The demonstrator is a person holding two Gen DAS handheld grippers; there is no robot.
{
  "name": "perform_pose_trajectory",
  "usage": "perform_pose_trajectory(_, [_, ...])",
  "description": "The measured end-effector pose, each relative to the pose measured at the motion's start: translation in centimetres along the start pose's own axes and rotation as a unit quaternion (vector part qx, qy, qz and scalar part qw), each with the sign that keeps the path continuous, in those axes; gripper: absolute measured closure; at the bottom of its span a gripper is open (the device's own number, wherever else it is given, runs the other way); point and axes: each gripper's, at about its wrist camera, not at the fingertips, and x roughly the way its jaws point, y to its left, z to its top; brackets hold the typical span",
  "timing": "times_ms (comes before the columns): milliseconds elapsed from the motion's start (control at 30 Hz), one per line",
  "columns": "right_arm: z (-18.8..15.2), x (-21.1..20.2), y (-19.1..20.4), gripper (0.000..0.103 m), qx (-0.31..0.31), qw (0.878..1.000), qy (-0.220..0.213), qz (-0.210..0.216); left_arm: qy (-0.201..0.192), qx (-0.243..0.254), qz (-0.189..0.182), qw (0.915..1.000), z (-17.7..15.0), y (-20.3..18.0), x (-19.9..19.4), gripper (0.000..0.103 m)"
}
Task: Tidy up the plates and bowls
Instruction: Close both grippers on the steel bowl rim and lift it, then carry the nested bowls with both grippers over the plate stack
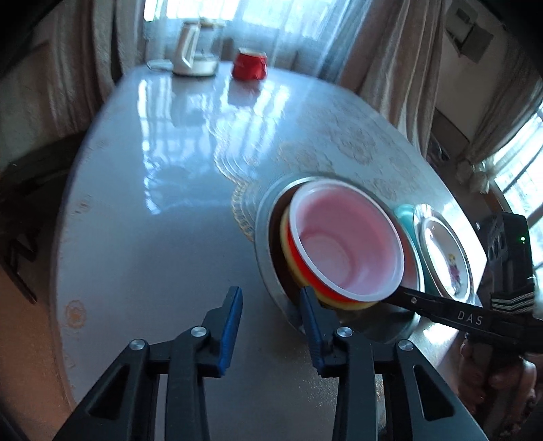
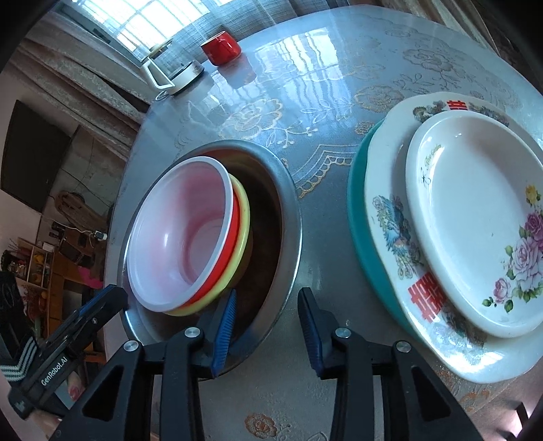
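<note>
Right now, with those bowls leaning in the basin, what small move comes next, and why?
Probably ease the right hand-held gripper forward onto the near rim of the red bowl to settle it level: that bowl, nested in the yellow bowl, leans inside the metal basin, and the gripper's jaws stand open, holding nothing.

daylight pours in from the windows (image 1: 237, 20) behind the curtains and blows them out white. my glossy counter (image 1: 163, 190) throws back streaky glare. the left wrist view is soft with motion blur; the right wrist view is sharper. both bend hard at the edges, with dark vignetted corners.
</note>
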Motion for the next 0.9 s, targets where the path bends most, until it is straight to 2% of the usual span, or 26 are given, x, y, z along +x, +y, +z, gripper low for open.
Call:
perform_pose_trajectory(167, [0.2,0.1,0.2,0.066,-0.013,1.0,-0.006,-0.004,0.072,-0.012,-0.016,0.9972,1.5,-0.2,1.6,0.069])
perform_pose_trajectory(300, [0.0,0.2,0.3,0.066,-0.027,0.999,-0.022,-0.006,0.085,0.005,-0.011,0.9963,1.1,-1.2,2.7,0.071])
perform_pose_trajectory(367, [0.0,0.2,0.2,0.067,-0.025,0.999,-0.023,0.003,0.078,0.014,-0.007,0.9968,0.7,-1.7,2.9,0.076])
perform_pose_trajectory(500, [0.1,0.3,0.0,0.069,-0.03,0.999,-0.023,0.012,0.048,0.031,0.011,0.9983,-0.1,-2.6,2.6,0.075])
perform_pose_trajectory(633, [0.0,0.5,0.0,0.073,-0.032,0.999,-0.023,0.025,0.018,0.023,0.014,0.9995,-0.8,-2.5,2.0,0.076])
perform_pose_trajectory(767, [-0.1,0.4,0.1,0.083,-0.039,0.998,-0.025,0.033,-0.025,0.027,0.036,0.9987,-2.1,-3.0,1.3,0.075])
perform_pose_trajectory(900, [-0.3,0.3,0.3,0.084,-0.048,0.998,-0.031,0.029,-0.043,0.016,0.043,0.998,-2.3,-3.3,1.4,0.075])
